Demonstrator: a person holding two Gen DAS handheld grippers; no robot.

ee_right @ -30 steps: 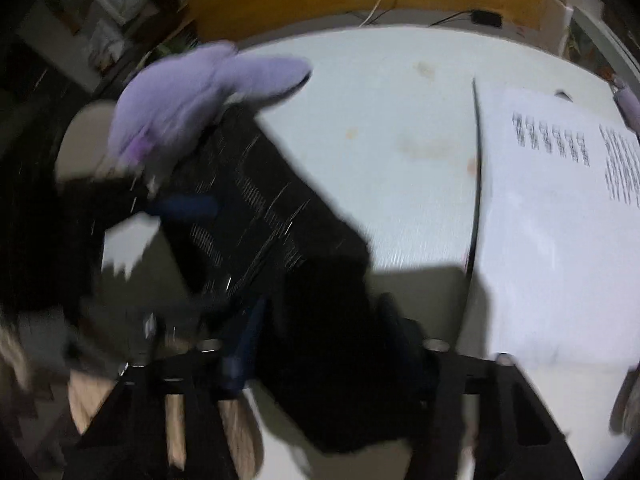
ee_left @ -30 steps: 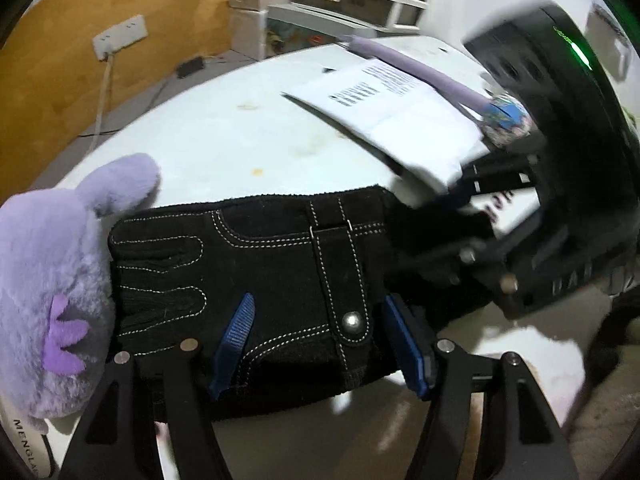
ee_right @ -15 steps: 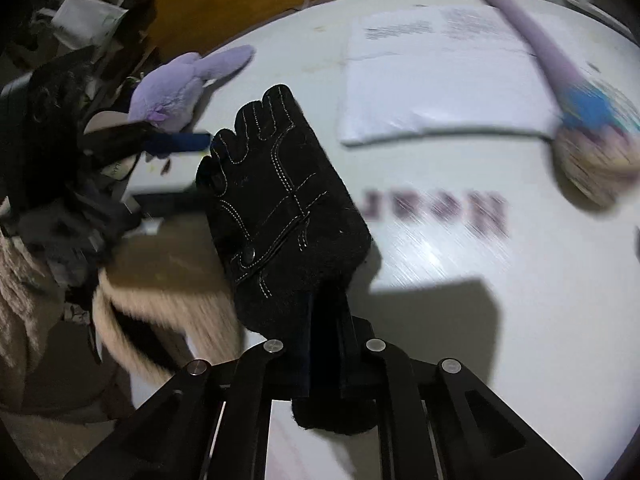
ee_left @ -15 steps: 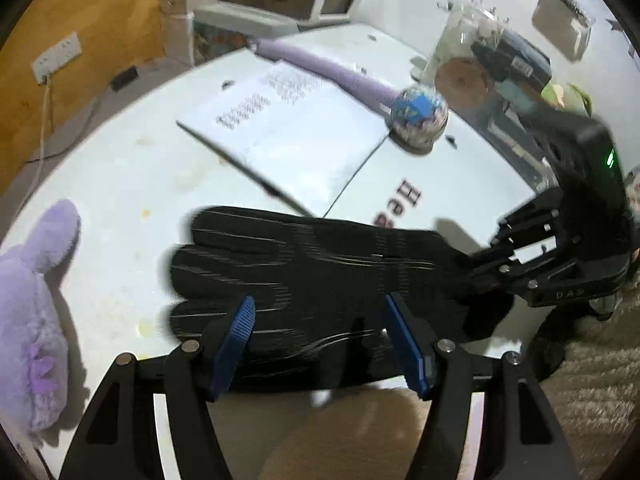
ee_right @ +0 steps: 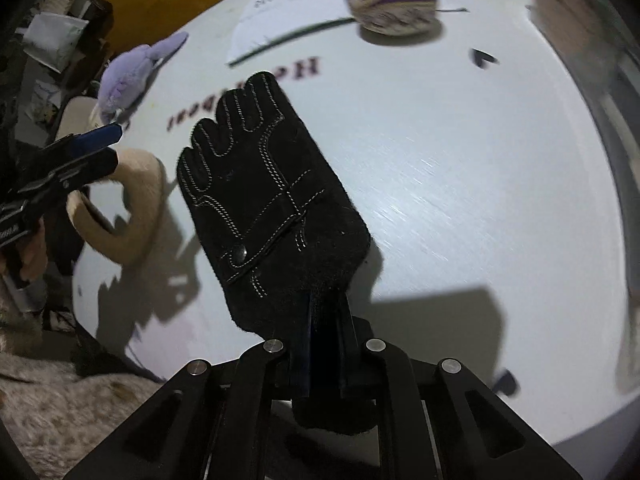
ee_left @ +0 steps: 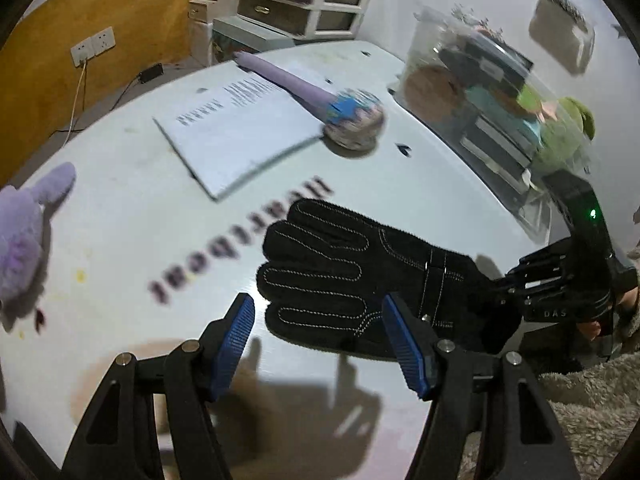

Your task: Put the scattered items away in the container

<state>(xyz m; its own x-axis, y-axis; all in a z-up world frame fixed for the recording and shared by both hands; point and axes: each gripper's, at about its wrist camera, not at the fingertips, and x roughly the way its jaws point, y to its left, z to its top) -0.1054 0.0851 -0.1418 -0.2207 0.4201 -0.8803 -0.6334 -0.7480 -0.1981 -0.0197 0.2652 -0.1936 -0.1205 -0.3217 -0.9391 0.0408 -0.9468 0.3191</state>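
A round white table (ee_left: 120, 216) printed with dark lettering is seen bearing a clear plastic container (ee_left: 480, 92) packed with items at its far right edge. A white printed booklet (ee_left: 236, 136) is laid near the table's middle, a yarn ball on a lilac handle (ee_left: 352, 120) touching its edge. A lilac plush toy (ee_right: 128, 76) is set at the left rim. A black suede glove with white stitching (ee_right: 272, 208) is held above the tabletop, its cuff clenched by the right gripper (ee_right: 324, 356). The left gripper (ee_left: 324, 340), blue pads parted, is kept released just beside the glove's fingers.
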